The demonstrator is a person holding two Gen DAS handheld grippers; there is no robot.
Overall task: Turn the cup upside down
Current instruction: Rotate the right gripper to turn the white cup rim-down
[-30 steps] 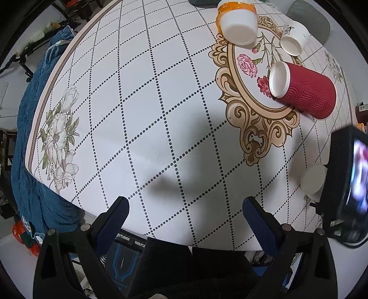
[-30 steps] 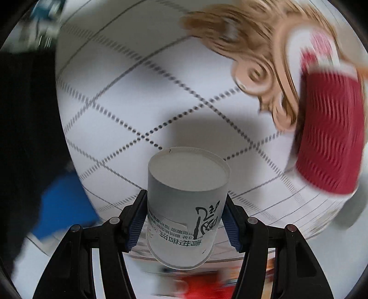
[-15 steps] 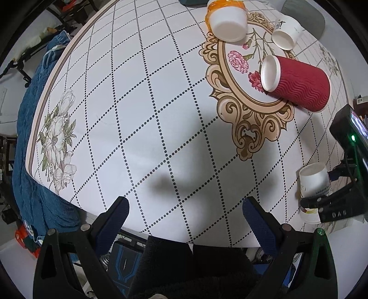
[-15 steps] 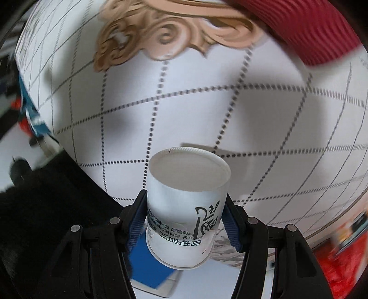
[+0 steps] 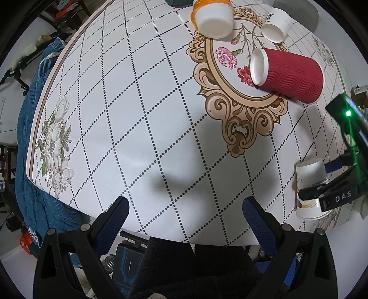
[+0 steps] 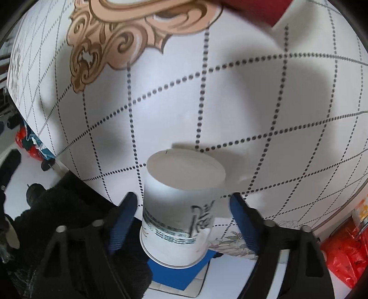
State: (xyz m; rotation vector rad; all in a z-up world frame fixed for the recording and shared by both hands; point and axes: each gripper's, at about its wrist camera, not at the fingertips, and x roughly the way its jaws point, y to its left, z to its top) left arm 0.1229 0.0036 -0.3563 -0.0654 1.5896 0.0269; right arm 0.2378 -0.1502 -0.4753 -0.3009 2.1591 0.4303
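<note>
A white paper cup (image 6: 181, 207) with black lettering stands upside down near the table's front right edge, its closed base up and its rim down. My right gripper (image 6: 184, 207) is open around it, both blue pads clear of its sides. The left wrist view shows the same cup (image 5: 310, 181) at the right with the right gripper's (image 5: 331, 177) fingers around it. My left gripper (image 5: 184, 214) is open and empty over the table's near edge.
A red ribbed cup (image 5: 289, 73) lies on its side on the floral medallion. An orange-and-white cup (image 5: 214, 18) and a small white cup (image 5: 276, 25) lie farther back. The tablecloth (image 5: 138, 115) hangs over a blue cover at the left edge.
My right gripper set the white cup down upside down near the table edge and opened; its pads now stand away from the cup. My left gripper stayed in place.
</note>
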